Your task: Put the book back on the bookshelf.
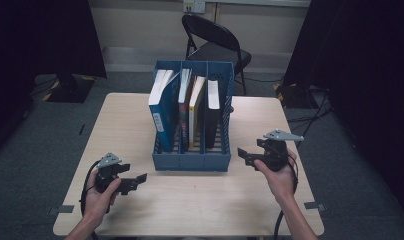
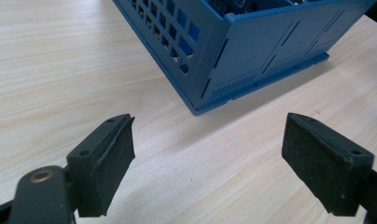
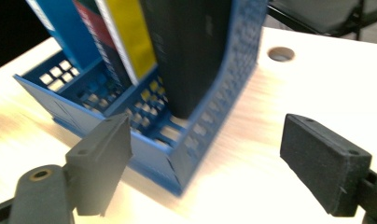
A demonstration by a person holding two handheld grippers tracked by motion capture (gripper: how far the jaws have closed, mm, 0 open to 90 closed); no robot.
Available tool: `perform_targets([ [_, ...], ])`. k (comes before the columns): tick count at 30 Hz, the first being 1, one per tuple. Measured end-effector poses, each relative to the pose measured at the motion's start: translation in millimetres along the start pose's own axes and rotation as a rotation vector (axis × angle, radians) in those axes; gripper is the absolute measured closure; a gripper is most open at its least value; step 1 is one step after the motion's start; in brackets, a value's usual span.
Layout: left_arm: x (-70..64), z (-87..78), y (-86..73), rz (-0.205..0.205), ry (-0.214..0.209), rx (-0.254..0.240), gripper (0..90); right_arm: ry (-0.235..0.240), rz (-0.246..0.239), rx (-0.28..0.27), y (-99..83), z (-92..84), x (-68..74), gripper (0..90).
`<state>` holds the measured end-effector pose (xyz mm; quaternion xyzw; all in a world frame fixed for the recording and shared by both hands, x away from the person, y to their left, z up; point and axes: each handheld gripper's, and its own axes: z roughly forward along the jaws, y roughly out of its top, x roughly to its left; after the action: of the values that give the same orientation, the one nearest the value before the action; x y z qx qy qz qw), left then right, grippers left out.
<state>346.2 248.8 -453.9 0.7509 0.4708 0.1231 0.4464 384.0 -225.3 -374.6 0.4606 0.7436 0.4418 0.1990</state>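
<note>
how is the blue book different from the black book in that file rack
The blue book sits in the rack's left compartment and leans to one side; the black book sits in the right compartment and stands close to upright. The blue book has a pale label on its spine; the black book's spine looks plain and dark. Both stand on end in the blue rack, with page edges showing on top.

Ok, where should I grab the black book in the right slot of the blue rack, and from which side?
Grip the black book by its top edge, coming from above. It stands upright in the blue rack, whose walls flank its lower part, so probably only the top is free.
</note>
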Motion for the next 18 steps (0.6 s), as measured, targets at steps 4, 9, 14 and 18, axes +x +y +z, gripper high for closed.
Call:
perform_targets([
  [4, -1.4, -4.6, 2.3, 0.042, 0.020, -0.001, 16.8, -0.043, 0.030, 0.006, -14.4, -12.6, -11.8, 16.7],
  [9, 1.2, -6.0, 1.9, 0.025, 0.020, -0.006, 17.4, -0.071, 0.069, 0.029, -37.7, -24.5, -23.9, 16.4],
  [14, 5.1, -6.5, 1.4, 0.013, 0.038, 0.003, 18.0, -0.086, 0.099, 0.048, -55.7, -35.4, -32.8, 15.6],
  [18, 6.9, -2.1, -0.9, 0.004, 0.046, 0.027, 18.1, -0.118, 0.179, 0.077, -76.2, -38.9, -42.8, 17.1],
])
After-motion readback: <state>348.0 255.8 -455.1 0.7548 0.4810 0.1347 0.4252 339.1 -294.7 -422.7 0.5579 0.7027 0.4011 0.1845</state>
